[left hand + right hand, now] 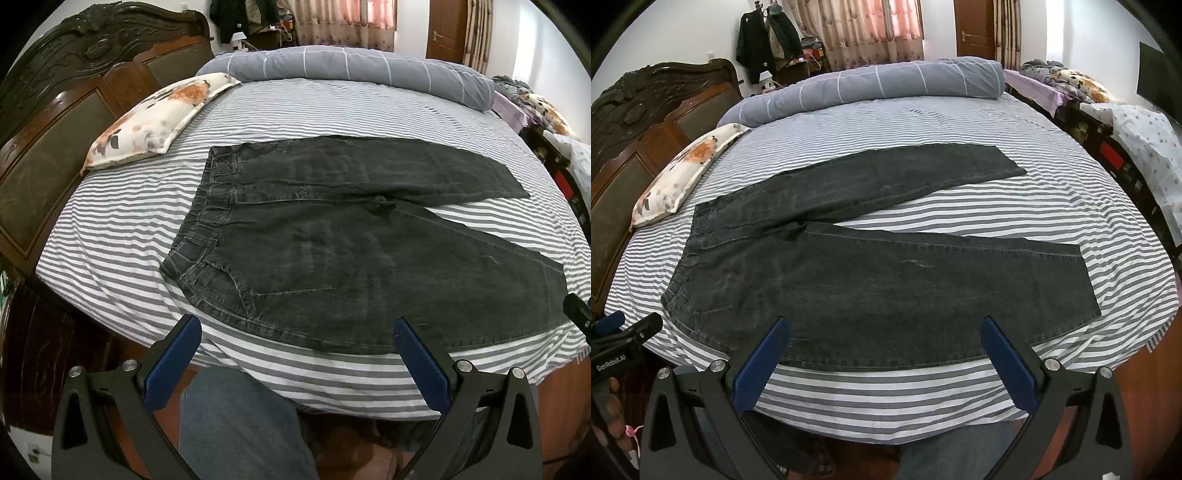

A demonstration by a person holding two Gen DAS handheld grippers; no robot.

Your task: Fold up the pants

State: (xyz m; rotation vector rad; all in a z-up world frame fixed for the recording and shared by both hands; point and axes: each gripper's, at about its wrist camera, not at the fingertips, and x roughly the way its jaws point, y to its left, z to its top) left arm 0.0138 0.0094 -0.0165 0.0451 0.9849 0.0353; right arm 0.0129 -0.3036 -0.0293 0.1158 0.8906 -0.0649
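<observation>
- Covering most of both views, the bed (147, 206) wears a striped sheet; a rolled duvet (354, 70) lies at 12 o'clock and a pillow (159, 118) at 10.
- Pants (879, 288) lie flat mid-bed, waistband toward 9, legs splayed apart toward 3. No fold shows; judged from this, the whole job remains.
- Left gripper (297, 332) hangs at 6 over the near hip edge, tongs wide, holding nothing.
- Right gripper (884, 332) hangs likewise over the near leg, tongs wide, empty.

Soft daylight, seemingly from the curtained window (343, 22); sharp centre, heavy fisheye bending at edges
</observation>
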